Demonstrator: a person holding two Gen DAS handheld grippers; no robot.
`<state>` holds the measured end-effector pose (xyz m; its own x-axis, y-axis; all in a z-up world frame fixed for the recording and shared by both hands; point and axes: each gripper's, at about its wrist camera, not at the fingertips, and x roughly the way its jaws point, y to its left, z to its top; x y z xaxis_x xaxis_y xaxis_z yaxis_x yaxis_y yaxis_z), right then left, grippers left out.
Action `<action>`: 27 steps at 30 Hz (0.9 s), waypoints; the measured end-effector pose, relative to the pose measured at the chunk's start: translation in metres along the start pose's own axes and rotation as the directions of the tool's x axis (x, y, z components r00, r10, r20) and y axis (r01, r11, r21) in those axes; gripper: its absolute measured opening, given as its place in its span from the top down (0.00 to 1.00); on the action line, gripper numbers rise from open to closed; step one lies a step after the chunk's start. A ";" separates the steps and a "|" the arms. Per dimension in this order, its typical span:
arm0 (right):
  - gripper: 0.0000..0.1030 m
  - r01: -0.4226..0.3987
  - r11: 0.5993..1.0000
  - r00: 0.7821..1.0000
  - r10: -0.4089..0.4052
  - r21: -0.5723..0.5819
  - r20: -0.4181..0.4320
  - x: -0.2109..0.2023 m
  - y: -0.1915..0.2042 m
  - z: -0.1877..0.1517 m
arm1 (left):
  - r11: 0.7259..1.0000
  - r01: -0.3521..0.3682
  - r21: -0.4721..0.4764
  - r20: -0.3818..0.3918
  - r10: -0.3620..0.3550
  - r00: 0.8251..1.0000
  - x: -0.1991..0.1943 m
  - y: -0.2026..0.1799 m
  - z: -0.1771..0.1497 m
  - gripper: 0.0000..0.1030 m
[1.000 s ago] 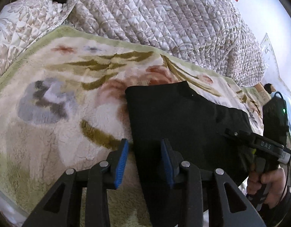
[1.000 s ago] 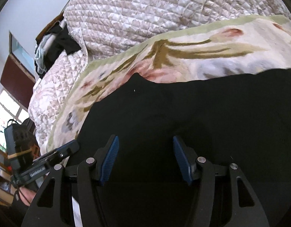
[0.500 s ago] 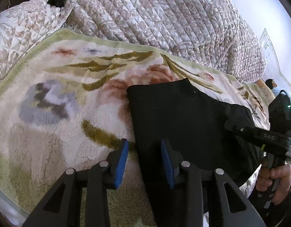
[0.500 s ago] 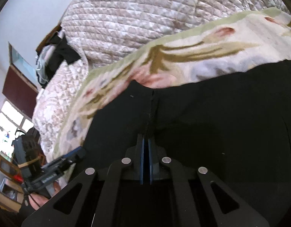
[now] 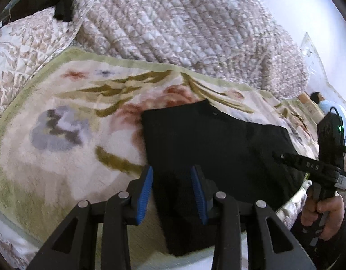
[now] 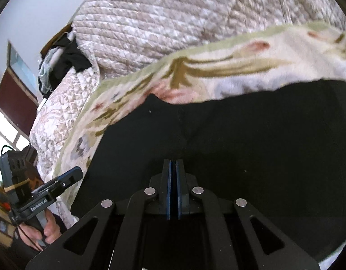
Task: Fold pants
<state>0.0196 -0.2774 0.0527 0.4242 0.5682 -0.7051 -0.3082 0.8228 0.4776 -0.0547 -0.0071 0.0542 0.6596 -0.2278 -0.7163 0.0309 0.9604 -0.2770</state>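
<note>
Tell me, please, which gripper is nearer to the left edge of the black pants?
Left. The left gripper is open, straddling that edge of the pants; the right gripper is shut farther in on the fabric, over the blanket.

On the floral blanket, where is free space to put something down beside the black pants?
Bare floral blanket lies left of the black pants, up to the quilt. A narrow strip runs between pants and quilt. Crowded: both grippers, left and right, at the pants' near edge.

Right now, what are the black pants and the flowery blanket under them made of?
The black pants look like a soft matte knit, maybe cotton: no shine, and they crease gently. The flowery blanket looks like plush fleece, with a fuzzy pile that blurs its printed flowers.
</note>
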 end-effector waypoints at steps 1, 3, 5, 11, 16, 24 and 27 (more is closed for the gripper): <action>0.97 -0.012 1.000 1.000 0.012 -0.013 0.003 -0.002 0.003 -0.002 | 1.000 0.010 0.009 -0.009 -0.010 1.000 0.000 -0.003 -0.003 0.63; 0.97 -0.033 0.999 0.999 0.032 -0.041 -0.024 -0.002 0.010 -0.011 | 0.999 0.027 0.034 -0.038 -0.025 0.999 0.003 -0.011 -0.013 0.63; 0.97 -0.026 0.997 0.996 0.019 -0.078 -0.088 0.005 0.016 -0.023 | 0.998 0.013 0.062 -0.058 -0.009 0.998 0.006 -0.016 -0.023 0.63; 0.97 0.008 0.990 0.993 -0.024 -0.142 -0.117 0.003 0.022 -0.036 | 0.996 -0.004 0.091 -0.059 0.010 0.998 0.003 -0.021 -0.027 0.63; 0.97 0.054 0.977 0.994 -0.072 -0.208 -0.080 0.003 0.034 -0.019 | 0.996 -0.011 0.094 -0.077 0.019 0.997 0.014 -0.019 0.005 0.63; 0.94 0.120 0.975 0.991 -0.129 -0.185 -0.032 0.044 0.035 0.031 | 0.992 -0.100 0.081 -0.057 0.105 0.993 0.064 -0.009 0.062 0.63; 0.94 0.154 0.976 0.984 -0.165 -0.153 -0.064 0.063 0.024 0.034 | 0.992 -0.106 0.064 -0.094 0.112 0.989 0.080 -0.006 0.059 0.63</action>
<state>0.0681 -0.2220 0.0379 0.4135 0.4226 -0.8065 -0.3661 0.8882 0.2777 0.0422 -0.0213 0.0367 0.5852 -0.1328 -0.8000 0.0084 0.9874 -0.1578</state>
